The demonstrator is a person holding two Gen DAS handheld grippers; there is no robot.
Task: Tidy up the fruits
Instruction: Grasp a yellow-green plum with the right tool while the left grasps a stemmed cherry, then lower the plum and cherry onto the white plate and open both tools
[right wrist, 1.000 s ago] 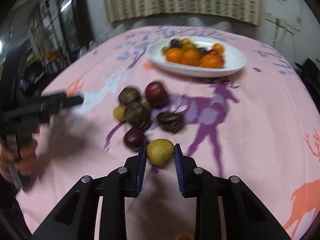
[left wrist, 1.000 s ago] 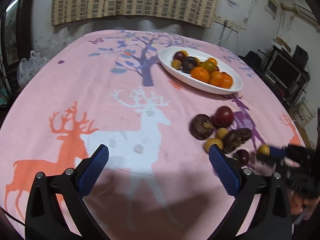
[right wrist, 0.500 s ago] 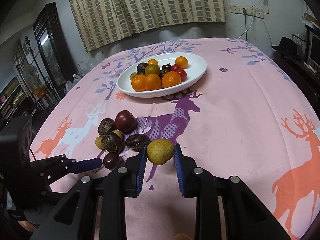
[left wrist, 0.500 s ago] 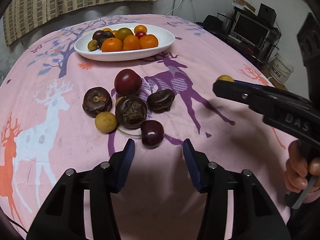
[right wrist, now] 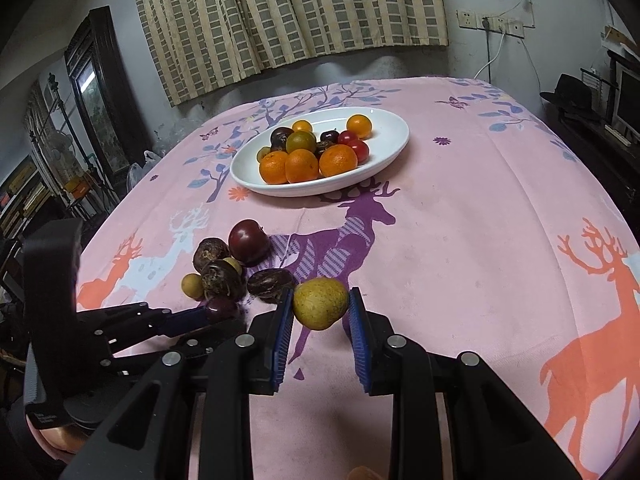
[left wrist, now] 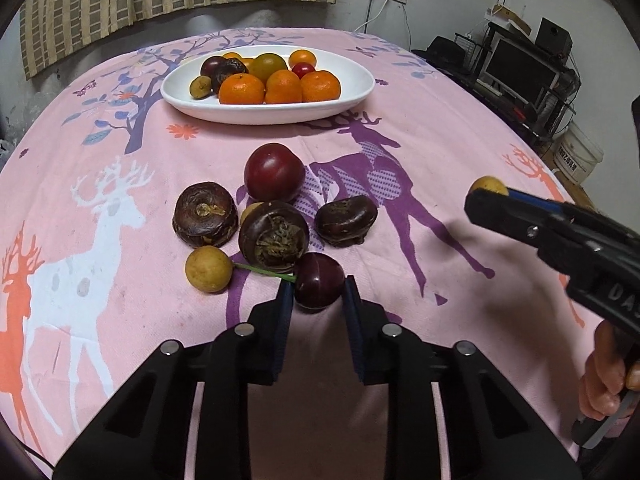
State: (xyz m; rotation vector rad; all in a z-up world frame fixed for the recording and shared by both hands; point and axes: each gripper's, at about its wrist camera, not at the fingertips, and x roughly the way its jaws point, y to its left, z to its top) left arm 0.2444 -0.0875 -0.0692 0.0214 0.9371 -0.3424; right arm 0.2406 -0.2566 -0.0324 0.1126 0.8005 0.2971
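Pink deer-print cloth covers the counter (left wrist: 420, 92), where six loose fruits cluster: three wrinkled, two smooth, one tan. Left gripper (left wrist: 318, 300) jaws bracket the small dark plum (left wrist: 319, 280); right gripper (right wrist: 320, 308) jaws pinch one yellow pear-shaped fruit (right wrist: 320, 303).

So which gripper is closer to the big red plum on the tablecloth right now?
Left. The left gripper sits at the near edge of the fruit cluster, fingers around a small dark plum, just short of the big red plum. The right gripper holds a yellow fruit farther off.

L gripper (left wrist: 317, 302) jaws nearly closed; R gripper (right wrist: 320, 312) jaws clamped.
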